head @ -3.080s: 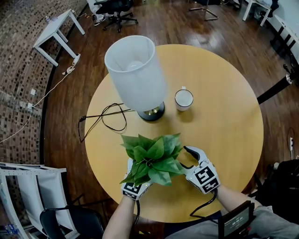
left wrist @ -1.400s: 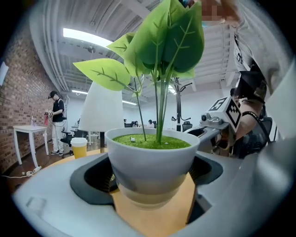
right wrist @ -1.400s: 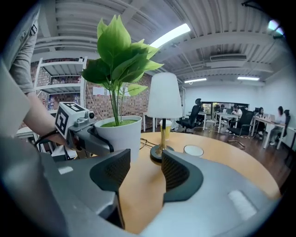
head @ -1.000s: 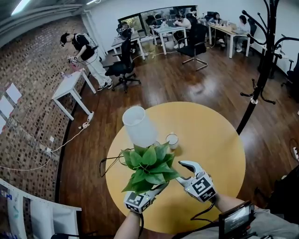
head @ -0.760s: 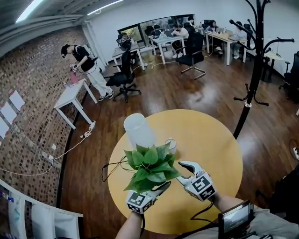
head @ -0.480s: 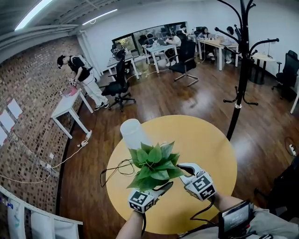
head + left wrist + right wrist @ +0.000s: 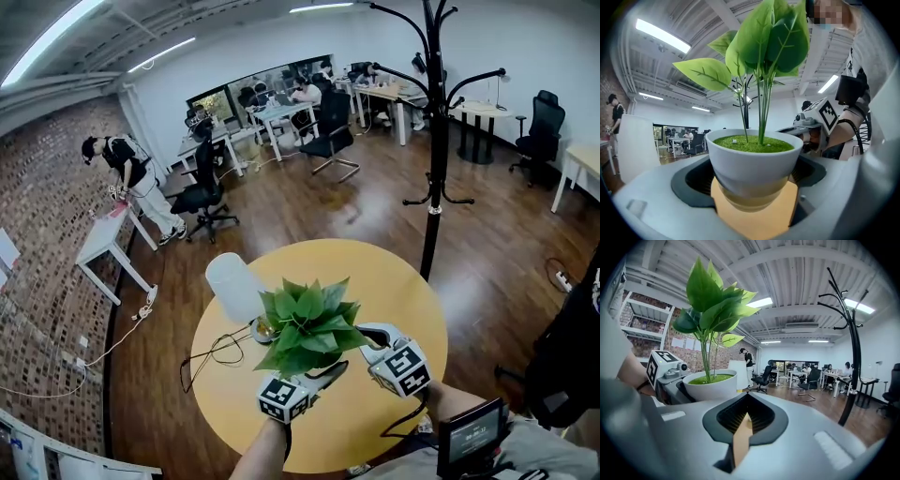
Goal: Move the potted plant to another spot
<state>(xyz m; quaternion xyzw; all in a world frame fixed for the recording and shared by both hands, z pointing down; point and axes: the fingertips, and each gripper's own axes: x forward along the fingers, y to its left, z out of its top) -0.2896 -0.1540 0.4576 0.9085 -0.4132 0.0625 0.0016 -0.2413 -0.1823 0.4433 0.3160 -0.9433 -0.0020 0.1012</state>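
A potted plant (image 7: 307, 323) with broad green leaves in a white pot (image 7: 754, 161) hangs above the round yellow table (image 7: 398, 281). My left gripper (image 7: 330, 371) is shut on the pot, one jaw on each side of its lower wall. In the left gripper view the pot fills the gap between the jaws. My right gripper (image 7: 366, 331) is level with the pot on its right and apart from it, shut with nothing between its jaws. In the right gripper view the shut right gripper (image 7: 745, 414) has the pot (image 7: 711, 386) to its left.
A lamp with a white shade (image 7: 232, 286) stands on the table just left of the plant, its black cable (image 7: 216, 349) looped beside it. A black coat stand (image 7: 432, 141) rises beyond the table's far edge. Desks, office chairs and a person (image 7: 122, 169) are farther off.
The potted plant has risen off the table in my left gripper and shifted right of the lamp. The right gripper rose alongside it. The head view has tipped up, showing more of the room.
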